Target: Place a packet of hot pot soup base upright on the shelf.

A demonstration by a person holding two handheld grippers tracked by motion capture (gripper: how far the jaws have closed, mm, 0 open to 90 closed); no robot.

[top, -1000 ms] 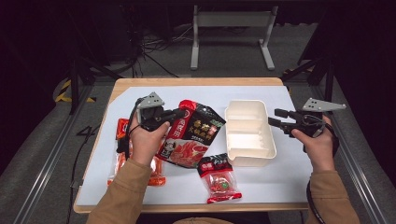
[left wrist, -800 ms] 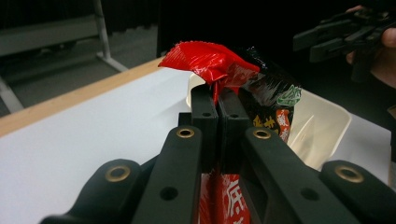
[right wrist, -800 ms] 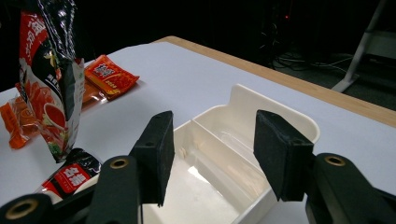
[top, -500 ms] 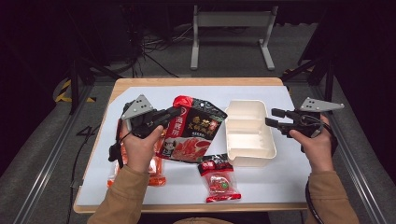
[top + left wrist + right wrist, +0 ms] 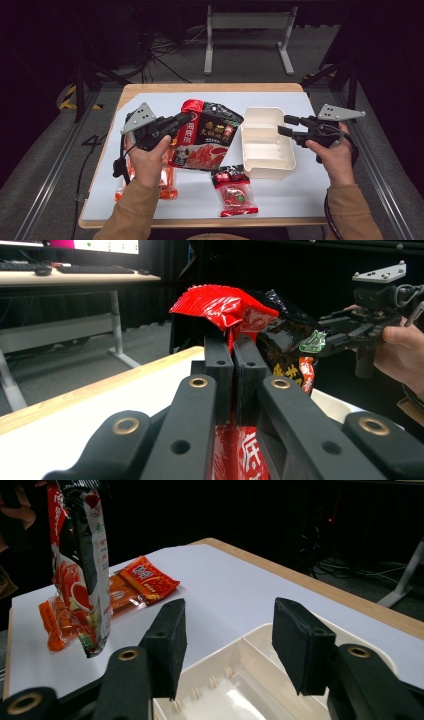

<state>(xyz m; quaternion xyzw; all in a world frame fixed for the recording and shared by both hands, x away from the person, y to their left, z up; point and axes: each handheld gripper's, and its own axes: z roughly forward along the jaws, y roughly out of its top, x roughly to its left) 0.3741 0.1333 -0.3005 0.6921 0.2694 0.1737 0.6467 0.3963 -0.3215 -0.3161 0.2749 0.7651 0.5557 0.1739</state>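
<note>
A large red-and-black food pouch hangs from its red top edge, tilted over the white sheet. My left gripper is shut on that edge. In the left gripper view the two jaws pinch the crumpled red top of the pouch. A white divided tray lies to the pouch's right. My right gripper hovers open over the tray's right rim with nothing between its jaws. In the right gripper view it stands above the tray, and the pouch hangs at far left.
A small red snack packet lies near the table's front edge. Orange sauce packets lie under my left hand, and the orange packets show in the right gripper view too. The white sheet covers a wooden table.
My left gripper has risen and drawn slightly left with the pouch, lifting it off the sheet. The right gripper has edged up a little over the tray.
</note>
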